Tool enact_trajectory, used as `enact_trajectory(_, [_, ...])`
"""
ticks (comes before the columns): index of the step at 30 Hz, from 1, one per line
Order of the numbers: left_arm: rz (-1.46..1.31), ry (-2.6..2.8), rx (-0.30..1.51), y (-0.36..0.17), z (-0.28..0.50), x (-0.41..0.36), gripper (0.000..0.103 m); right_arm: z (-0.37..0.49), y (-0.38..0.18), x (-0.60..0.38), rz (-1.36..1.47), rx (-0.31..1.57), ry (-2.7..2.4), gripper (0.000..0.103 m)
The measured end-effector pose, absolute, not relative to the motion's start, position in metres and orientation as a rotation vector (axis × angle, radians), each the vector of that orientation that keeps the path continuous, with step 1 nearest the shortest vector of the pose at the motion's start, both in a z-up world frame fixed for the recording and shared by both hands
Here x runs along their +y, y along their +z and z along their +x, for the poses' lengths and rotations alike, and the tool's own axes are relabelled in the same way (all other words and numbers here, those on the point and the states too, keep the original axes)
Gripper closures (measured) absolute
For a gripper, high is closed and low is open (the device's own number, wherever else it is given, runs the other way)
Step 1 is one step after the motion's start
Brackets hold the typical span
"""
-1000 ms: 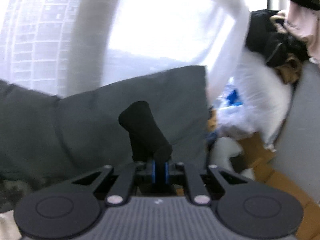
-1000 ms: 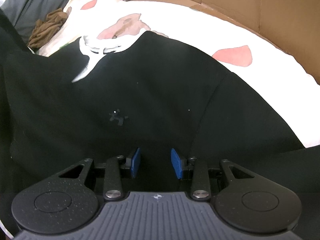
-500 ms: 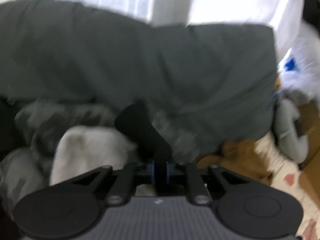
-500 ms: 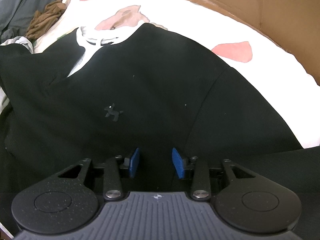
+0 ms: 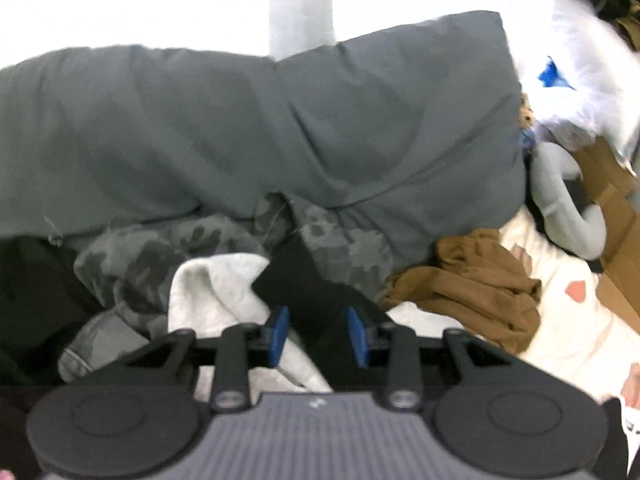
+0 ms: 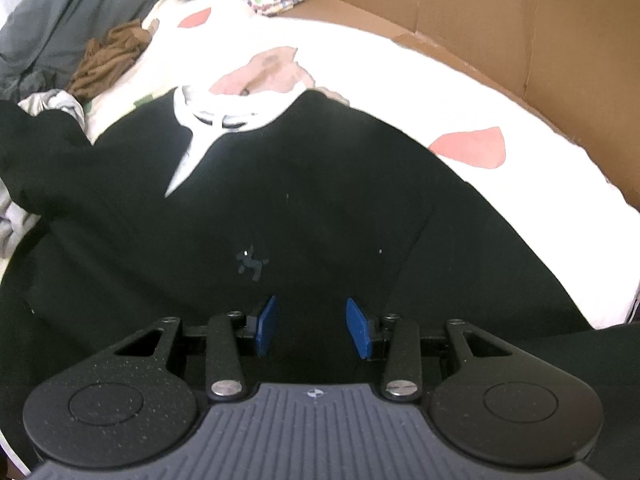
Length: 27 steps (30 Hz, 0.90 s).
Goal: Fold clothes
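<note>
The left gripper [image 5: 316, 330], clamped on a black fabric sleeve [image 5: 298, 280] a second ago, is opening, releasing it onto the bed's clothes pile. The right gripper [image 6: 310, 326] hovers spread above the black garment [image 6: 320, 220].

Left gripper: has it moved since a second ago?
Yes. The left gripper has swung down: the window has slid up past the grey pillow, and the clothes pile now fills the foreground. Its jaws are opening around the black sleeve.

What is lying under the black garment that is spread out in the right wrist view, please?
The black garment lies on a white sheet with pink patches; how far that sheet continues beneath is hidden.
</note>
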State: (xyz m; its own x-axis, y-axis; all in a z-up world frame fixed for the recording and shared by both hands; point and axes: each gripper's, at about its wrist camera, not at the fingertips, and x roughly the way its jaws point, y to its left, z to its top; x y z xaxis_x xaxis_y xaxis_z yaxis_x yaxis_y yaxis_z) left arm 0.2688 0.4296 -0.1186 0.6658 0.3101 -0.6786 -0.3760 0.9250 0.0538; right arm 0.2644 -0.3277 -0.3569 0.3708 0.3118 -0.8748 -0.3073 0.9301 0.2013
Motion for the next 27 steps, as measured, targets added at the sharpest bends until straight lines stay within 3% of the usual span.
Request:
enact_trajectory(3, [-0.043, 0.337, 0.762, -0.111, 0.275, 0.409, 0.067, 0.265, -0.352, -0.329, 0.012, 1.104, 0.398, 0.057])
enact_trajectory(9, [0.045, 0.19, 0.8, -0.125, 0.289, 0.347, 0.056, 0.268, -0.346, -0.337, 0.011, 1.081, 0.413, 0.056])
enact_trajectory(18, [0.135, -0.104, 0.943, -0.222, 0.366, 0.231, 0.055, 0.301, -0.357, -0.36, -0.017, 1.086, 0.414, 0.055])
enact_trajectory(27, [0.267, -0.326, 1.084, -0.302, 0.392, 0.152, 0.055, 0.341, -0.373, -0.37, -0.011, 1.081, 0.377, 0.055])
